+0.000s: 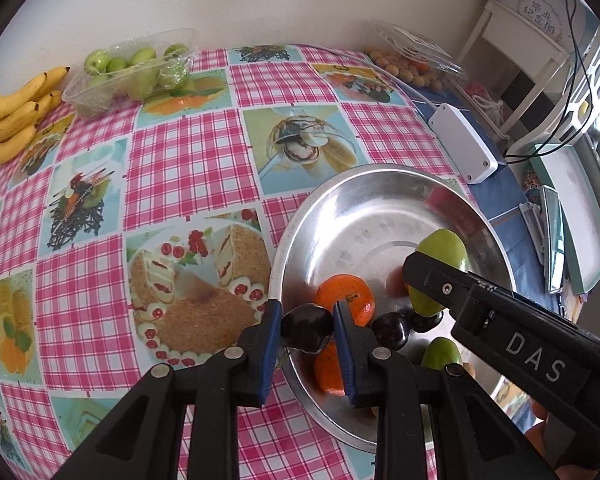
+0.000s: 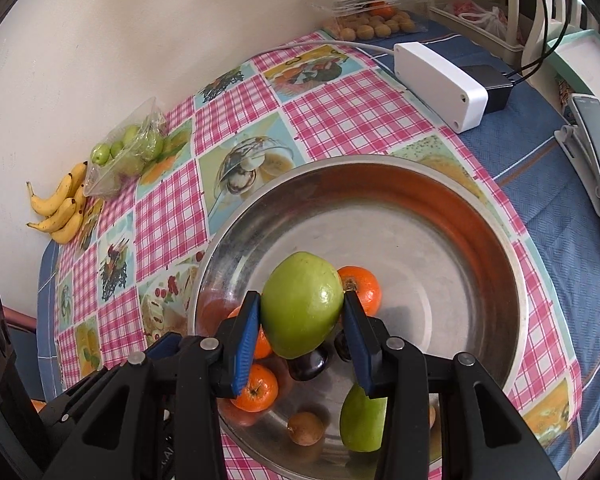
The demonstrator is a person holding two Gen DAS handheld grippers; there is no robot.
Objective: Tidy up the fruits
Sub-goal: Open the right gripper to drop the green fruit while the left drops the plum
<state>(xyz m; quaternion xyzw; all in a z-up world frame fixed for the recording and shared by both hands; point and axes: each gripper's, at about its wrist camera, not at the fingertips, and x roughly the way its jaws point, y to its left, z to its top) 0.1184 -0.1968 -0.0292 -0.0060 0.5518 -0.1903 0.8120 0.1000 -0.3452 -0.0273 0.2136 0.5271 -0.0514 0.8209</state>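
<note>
— What is the left gripper [image 1: 306,334] holding?

— A small, dark, shiny round plum [image 1: 306,332]. The two blue pads pinch it on both sides, right over the near edge of the big round silver metal bowl [image 1: 380,184].

— And the right gripper [image 2: 302,310]?

— It squeezes a big green pear-shaped fruit [image 2: 300,304] between its blue pads, up above the middle of the bowl.

— What sits in the bowl?

— Small round orange tangerines [image 2: 256,388], another dark plum [image 2: 310,362], a second green fruit [image 2: 358,424] and a little brown round fruit [image 2: 305,428]. (They all lie close together at the near side.)

— What is under the bowl?

— A pink checked tablecloth with food pictures [image 1: 188,160], on top of a blue cloth [image 2: 560,240].

— And farther away?

— A white plastic box with a cable [image 2: 440,80] beside the bowl. By the wall lies a bunch of yellow bananas [image 1: 16,116], next to a clear plastic tray of small green fruits [image 1: 136,76]. In the far corner is another clear box with little brown round fruits [image 2: 376,26].
</note>
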